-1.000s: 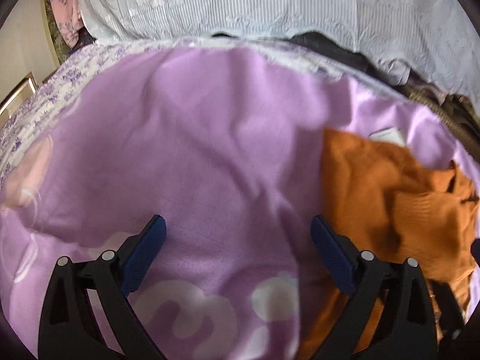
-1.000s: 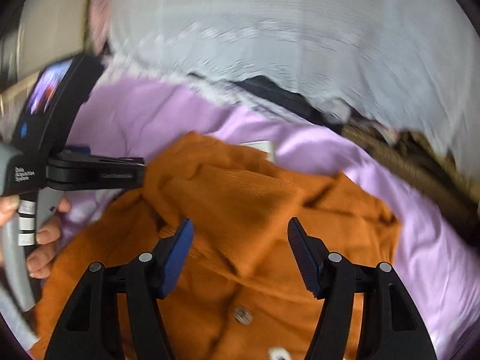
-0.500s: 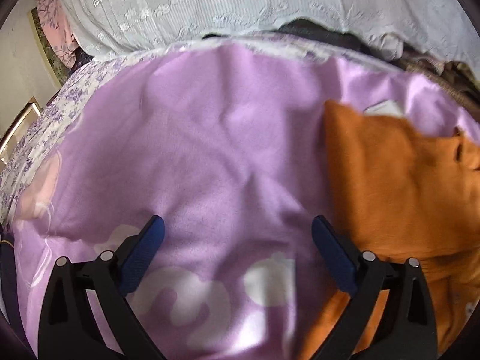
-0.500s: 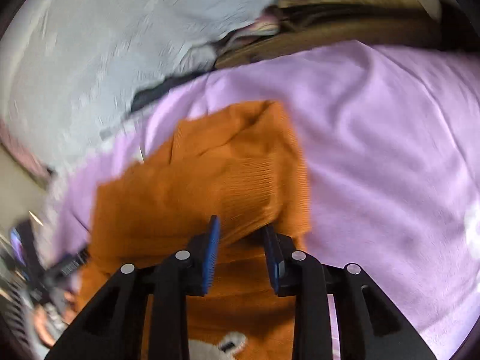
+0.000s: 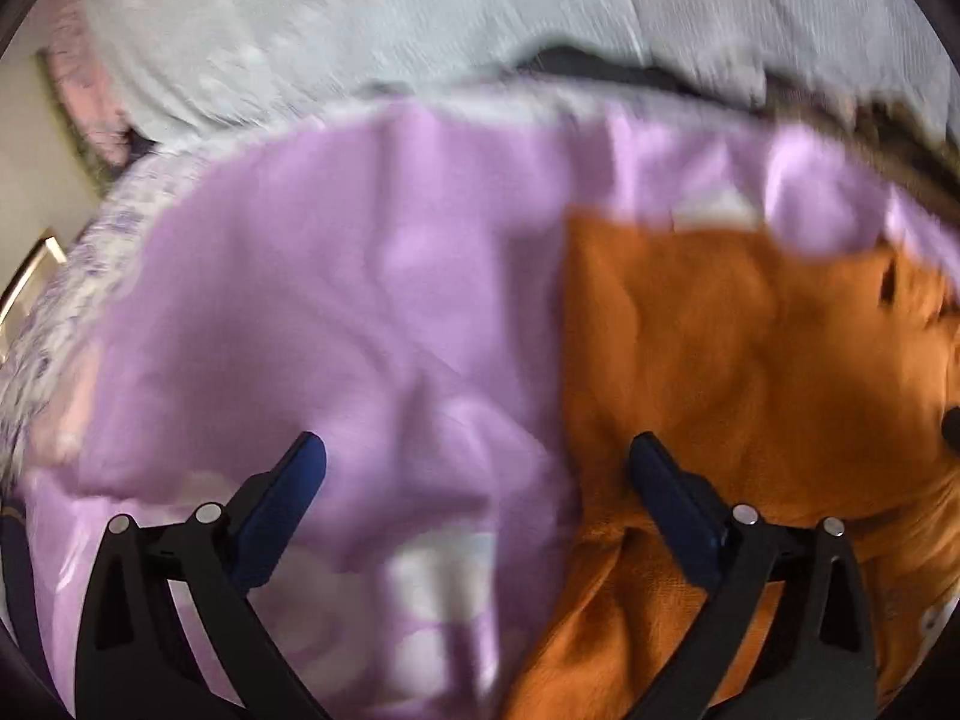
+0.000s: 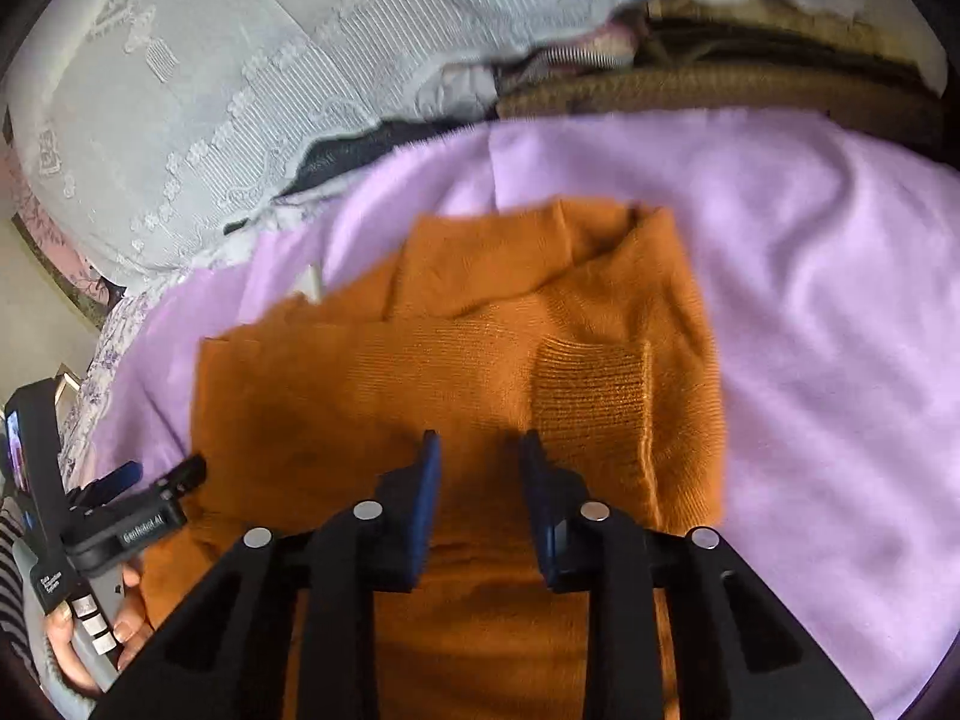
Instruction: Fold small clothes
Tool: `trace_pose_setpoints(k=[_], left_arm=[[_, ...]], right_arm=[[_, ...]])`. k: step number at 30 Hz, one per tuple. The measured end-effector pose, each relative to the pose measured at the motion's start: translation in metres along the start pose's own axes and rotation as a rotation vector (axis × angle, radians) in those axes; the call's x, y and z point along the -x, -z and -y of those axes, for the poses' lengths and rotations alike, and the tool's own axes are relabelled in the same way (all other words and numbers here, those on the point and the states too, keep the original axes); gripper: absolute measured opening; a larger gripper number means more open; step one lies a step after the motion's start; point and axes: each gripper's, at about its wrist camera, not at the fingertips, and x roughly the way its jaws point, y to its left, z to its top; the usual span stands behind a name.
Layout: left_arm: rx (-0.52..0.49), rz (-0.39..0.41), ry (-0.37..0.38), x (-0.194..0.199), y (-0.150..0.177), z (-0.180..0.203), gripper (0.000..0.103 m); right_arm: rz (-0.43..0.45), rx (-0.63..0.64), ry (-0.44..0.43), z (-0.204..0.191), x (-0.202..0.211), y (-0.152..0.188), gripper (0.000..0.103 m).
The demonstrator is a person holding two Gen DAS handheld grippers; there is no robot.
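An orange knit sweater [image 6: 480, 348] lies on a lilac blanket [image 6: 810, 252], with a ribbed-cuff sleeve [image 6: 594, 402] folded across its body. My right gripper [image 6: 477, 468] hovers over the sweater's middle, its blue jaws narrowly apart with nothing between them. In the left wrist view the sweater [image 5: 750, 360] fills the right side. My left gripper [image 5: 474, 468] is wide open and empty, its right finger over the sweater's left edge, its left finger over bare blanket. The left gripper also shows in the right wrist view [image 6: 156, 480], at the sweater's left edge.
A white lace cloth [image 6: 228, 78] covers a mound behind the blanket. Brown and dark clothes [image 6: 720, 84] are piled at the back right. A floral sheet [image 5: 60, 300] shows at the blanket's left edge.
The sleeve now lies folded across the sweater. My right gripper was shut on it half a second ago and has opened a little and levelled out. My left gripper shifted slightly toward the sweater.
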Motion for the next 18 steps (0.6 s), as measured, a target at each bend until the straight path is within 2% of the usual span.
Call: trace_pose_setpoints(k=[2, 4, 6, 7, 8, 9, 10, 12, 14, 15, 16, 17, 18], left_arm=[[0.01, 0.05, 0.081, 0.017, -0.007, 0.002, 0.098], [-0.022, 0.083, 0.121, 0.024, -0.014, 0.018, 0.098], [-0.078, 0.052, 0.087, 0.009, -0.023, 0.038, 0.098], [-0.109, 0.003, 0.075, -0.01, -0.026, 0.05, 0.098], [-0.144, -0.068, 0.051, -0.032, -0.026, 0.06, 0.099], [-0.163, -0.114, 0.033, -0.048, -0.024, 0.063, 0.099], [-0.109, -0.1, 0.067, -0.051, -0.022, 0.059, 0.099], [-0.052, -0.111, 0.109, -0.041, -0.021, 0.043, 0.098], [-0.029, -0.057, 0.175, -0.013, -0.007, 0.022, 0.098], [-0.049, -0.04, 0.168, -0.004, 0.001, 0.017, 0.098], [-0.069, -0.036, 0.138, 0.0, 0.007, 0.015, 0.098], [-0.078, -0.051, 0.11, -0.004, 0.012, 0.016, 0.099], [-0.084, -0.103, 0.097, -0.016, 0.019, 0.018, 0.099]], right_arm=[[0.064, 0.042, -0.003, -0.014, 0.01, -0.007, 0.043], [0.037, 0.078, 0.022, -0.024, -0.008, -0.014, 0.05], [-0.039, 0.062, 0.044, -0.021, -0.035, -0.017, 0.05], [-0.109, 0.044, 0.064, -0.016, -0.056, -0.015, 0.051], [-0.111, 0.044, 0.064, -0.013, -0.065, -0.013, 0.051], [-0.093, 0.053, 0.067, -0.013, -0.062, -0.012, 0.05], [-0.085, 0.057, 0.073, -0.015, -0.051, -0.012, 0.049], [-0.041, 0.067, 0.044, -0.017, -0.027, -0.005, 0.05], [-0.037, 0.117, 0.028, -0.018, -0.004, 0.01, 0.054], [-0.055, 0.127, 0.044, -0.015, -0.001, 0.016, 0.063], [-0.099, 0.132, 0.067, -0.01, -0.007, 0.025, 0.066], [-0.123, 0.148, 0.07, -0.008, -0.014, 0.032, 0.067], [-0.106, 0.174, 0.075, -0.009, -0.012, 0.035, 0.067]])
